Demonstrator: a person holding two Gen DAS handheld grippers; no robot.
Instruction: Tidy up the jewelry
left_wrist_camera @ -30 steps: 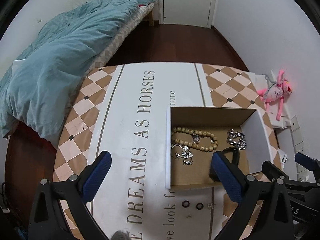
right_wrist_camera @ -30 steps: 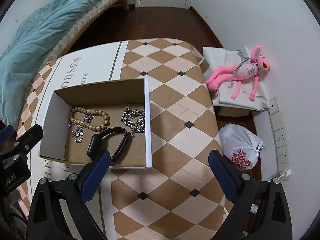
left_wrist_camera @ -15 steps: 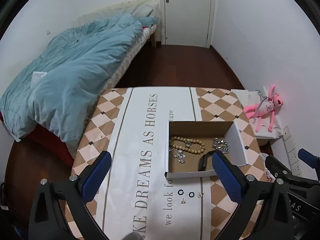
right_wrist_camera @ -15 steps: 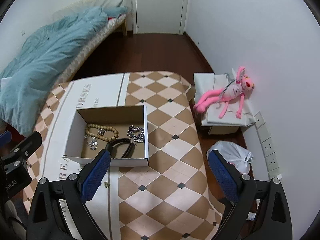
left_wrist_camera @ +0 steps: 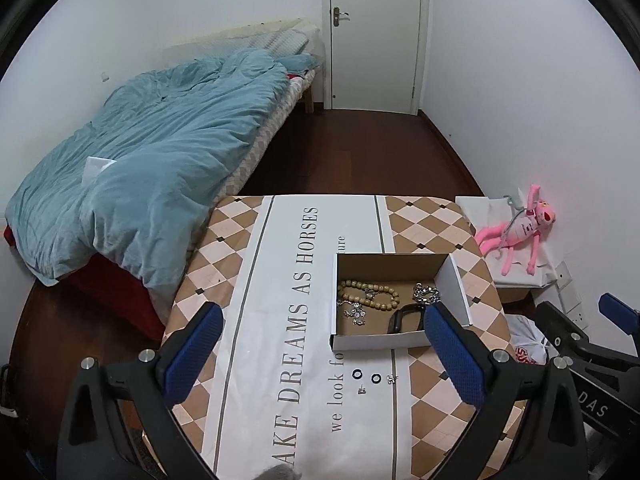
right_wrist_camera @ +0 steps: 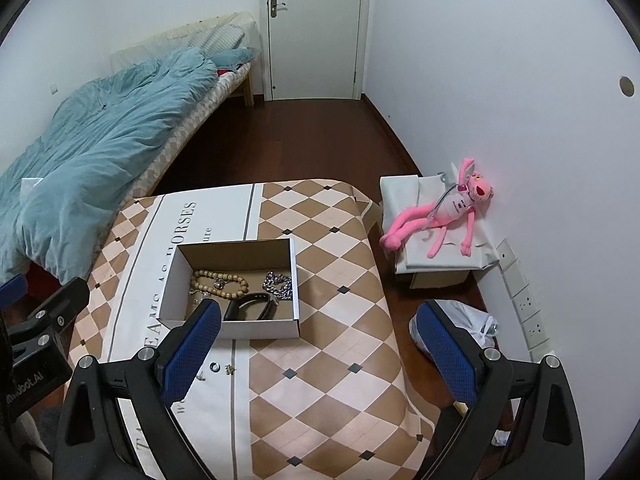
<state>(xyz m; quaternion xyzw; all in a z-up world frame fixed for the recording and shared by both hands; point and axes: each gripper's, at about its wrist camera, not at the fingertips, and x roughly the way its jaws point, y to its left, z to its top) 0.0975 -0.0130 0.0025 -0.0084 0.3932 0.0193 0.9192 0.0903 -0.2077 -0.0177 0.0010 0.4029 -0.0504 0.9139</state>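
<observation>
The left gripper (left_wrist_camera: 320, 354) and the right gripper (right_wrist_camera: 316, 350) both hang wide open and empty, well above the tabletop (left_wrist_camera: 256, 280). The cardboard box (left_wrist_camera: 338, 292) sits toward the tabletop's right side, holding a wooden bead bracelet (left_wrist_camera: 370, 294), a silver chain (left_wrist_camera: 426, 293) and a black band (left_wrist_camera: 404, 318), all lying ahead of and below both claws. Two black rings (left_wrist_camera: 366, 376) and small silver pieces (left_wrist_camera: 393, 379) lie on the cloth just outside the box's near wall, closest to the left claw.

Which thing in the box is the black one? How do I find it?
Find the open cardboard box on the checkered table. The black band lies by the box's near wall. Unlike the wooden beads and silver chain, it is a smooth, dark loop.
</observation>
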